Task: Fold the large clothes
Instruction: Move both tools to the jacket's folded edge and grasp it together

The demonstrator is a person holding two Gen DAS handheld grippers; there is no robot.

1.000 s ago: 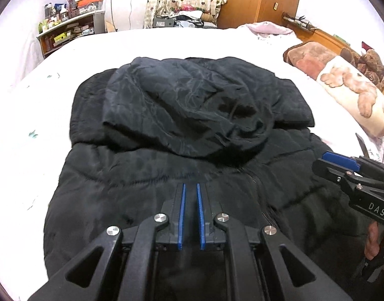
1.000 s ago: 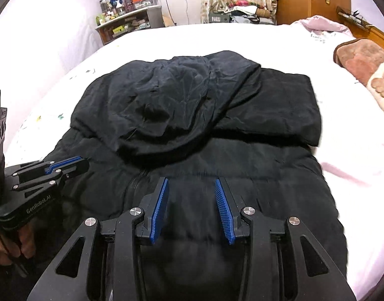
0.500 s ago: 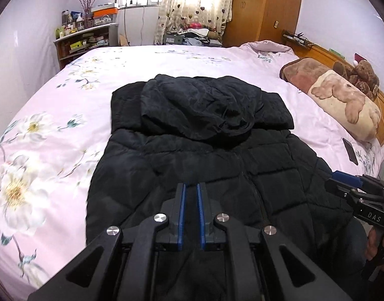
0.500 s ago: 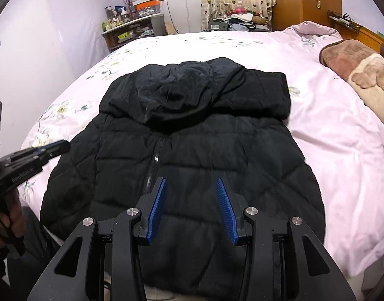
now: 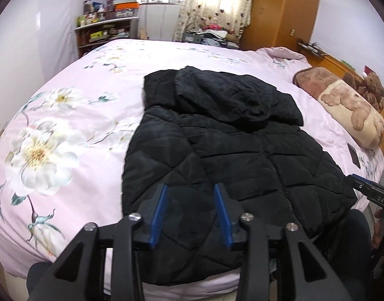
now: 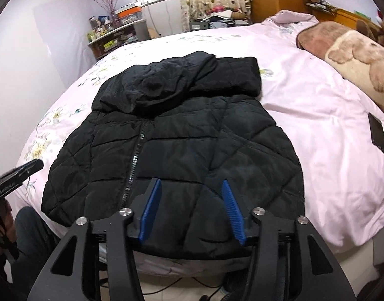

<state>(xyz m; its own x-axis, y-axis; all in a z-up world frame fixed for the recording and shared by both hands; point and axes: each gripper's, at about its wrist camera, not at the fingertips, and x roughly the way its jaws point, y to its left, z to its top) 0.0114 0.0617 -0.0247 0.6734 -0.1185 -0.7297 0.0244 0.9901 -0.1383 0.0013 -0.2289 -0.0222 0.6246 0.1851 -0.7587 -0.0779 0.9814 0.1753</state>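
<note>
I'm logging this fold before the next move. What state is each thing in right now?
black puffer jacket: spread flat on the bed, front up, zipped, sleeves folded in, hem at the near edge.
hood: flopped forward over the collar, rumpled.
left gripper: open, empty, above the hem.
right gripper: open, empty, above the hem.
phone: lying flat on the sheet, screen dark.
curtain: drawn.

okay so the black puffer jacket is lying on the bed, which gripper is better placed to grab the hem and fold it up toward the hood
Neither has a clear edge. The left gripper and right gripper are both open and empty, each hanging over its own half of the jacket near the hem. Probably use both, one per corner.
</note>
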